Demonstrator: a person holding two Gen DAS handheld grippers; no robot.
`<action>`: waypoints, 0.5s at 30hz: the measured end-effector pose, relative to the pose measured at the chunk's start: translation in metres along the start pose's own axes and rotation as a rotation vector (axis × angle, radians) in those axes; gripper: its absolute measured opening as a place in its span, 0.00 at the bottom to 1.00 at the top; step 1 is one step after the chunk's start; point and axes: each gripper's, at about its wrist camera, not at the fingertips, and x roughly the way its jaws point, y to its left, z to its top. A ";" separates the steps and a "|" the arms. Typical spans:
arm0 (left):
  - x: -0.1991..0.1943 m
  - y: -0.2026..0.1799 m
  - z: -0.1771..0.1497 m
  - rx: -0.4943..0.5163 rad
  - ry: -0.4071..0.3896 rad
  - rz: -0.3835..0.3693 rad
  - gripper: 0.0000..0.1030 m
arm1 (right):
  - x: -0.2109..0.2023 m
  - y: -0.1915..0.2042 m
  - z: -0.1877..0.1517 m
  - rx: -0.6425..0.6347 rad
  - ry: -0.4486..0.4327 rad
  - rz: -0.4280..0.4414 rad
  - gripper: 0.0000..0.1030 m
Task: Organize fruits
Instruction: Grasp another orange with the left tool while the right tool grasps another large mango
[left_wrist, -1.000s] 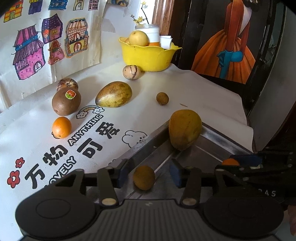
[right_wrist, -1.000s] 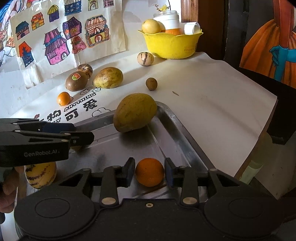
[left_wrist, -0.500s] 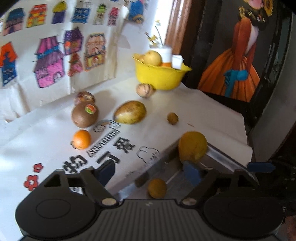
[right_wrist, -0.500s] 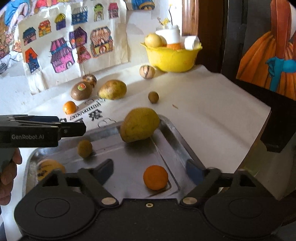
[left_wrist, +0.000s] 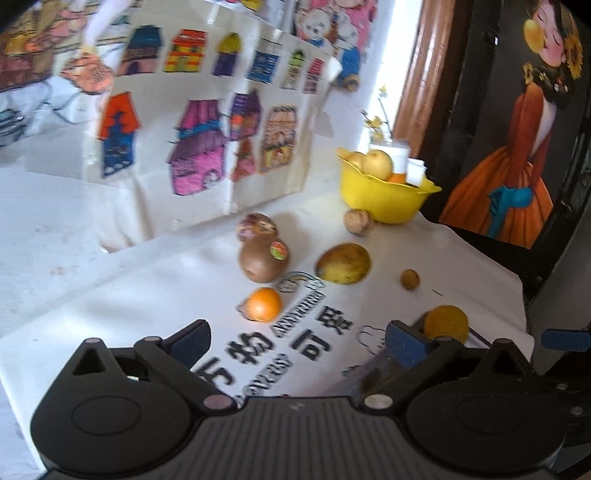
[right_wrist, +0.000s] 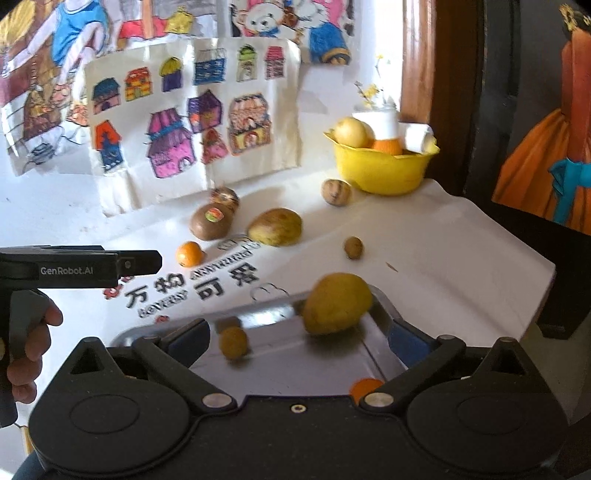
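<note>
A metal tray (right_wrist: 295, 354) holds a yellow-green mango (right_wrist: 337, 302), a small brown fruit (right_wrist: 232, 342) and a small orange (right_wrist: 364, 386) half hidden behind my right finger. My right gripper (right_wrist: 298, 338) is open and empty above the tray. My left gripper (left_wrist: 297, 341) is open and empty above the white cloth, and also shows at the left in the right wrist view (right_wrist: 140, 263). On the cloth lie an orange (left_wrist: 263, 304), a kiwi (left_wrist: 263, 258), a mango (left_wrist: 343, 263), a small brown fruit (left_wrist: 410, 279) and two striped round fruits (left_wrist: 256, 226) (left_wrist: 357, 221).
A yellow bowl (left_wrist: 384, 195) with fruit and white cups stands at the back right. Children's drawings (left_wrist: 207, 125) hang on the wall behind. The table edge drops off at the right, next to a dark painted panel (left_wrist: 517, 147).
Both grippers opened, releasing the small brown fruit and the orange into the tray, then lifted and drew back. The left one swung toward the cloth.
</note>
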 end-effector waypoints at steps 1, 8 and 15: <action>-0.002 0.004 0.000 -0.003 -0.002 0.007 0.99 | 0.000 0.004 0.002 -0.005 -0.003 0.005 0.99; -0.006 0.024 0.003 -0.005 -0.012 0.046 0.99 | 0.003 0.021 0.015 -0.030 -0.017 0.027 0.99; 0.007 0.032 0.007 0.000 -0.012 0.054 0.99 | 0.019 0.023 0.024 -0.035 -0.007 0.036 0.99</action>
